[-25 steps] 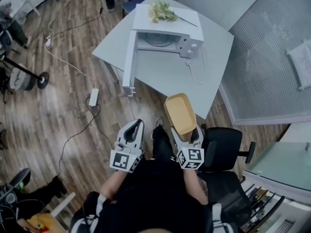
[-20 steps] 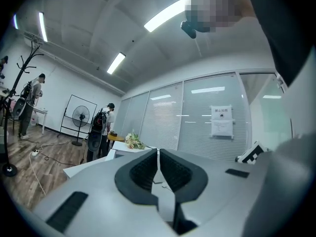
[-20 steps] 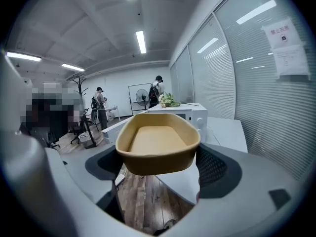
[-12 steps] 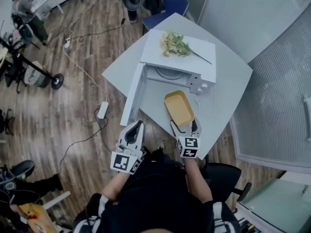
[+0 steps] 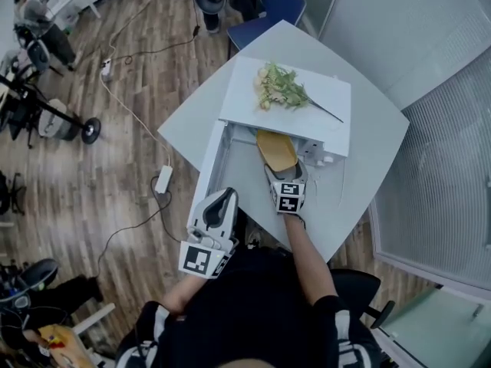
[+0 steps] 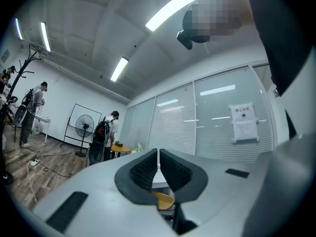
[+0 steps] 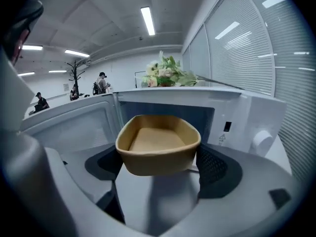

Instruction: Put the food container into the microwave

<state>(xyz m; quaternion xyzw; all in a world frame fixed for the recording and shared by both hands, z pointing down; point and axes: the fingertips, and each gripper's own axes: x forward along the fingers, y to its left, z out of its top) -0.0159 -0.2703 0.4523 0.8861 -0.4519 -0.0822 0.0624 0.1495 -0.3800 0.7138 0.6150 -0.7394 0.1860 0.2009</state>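
Insertion step in hand: a shallow tan plastic food container [image 5: 276,150], empty and open-topped, is pinched at its near end by the right gripper [image 5: 282,176], one jaw on either side of the wall. It is carried level at the mouth of the white boxy microwave [image 5: 322,125]. In the head view its far end is already covered by the microwave's top edge; in the right gripper view the dark cavity is seen straight behind it. Contact with the cavity floor cannot be told, so it is judged not yet set down. The white microwave door [image 5: 211,167] is swung fully open to the left.

A bunch of pale flowers with green leaves [image 5: 280,87] is laid on the microwave roof. The microwave is stood on a light grey table [image 5: 368,167].

The left gripper [image 5: 219,205] is held back near the door, its jaws pressed together on nothing.

Next move as judged: container to be pushed deeper, lowered onto the cavity floor, jaws spread, gripper drawn straight back clear of the frame
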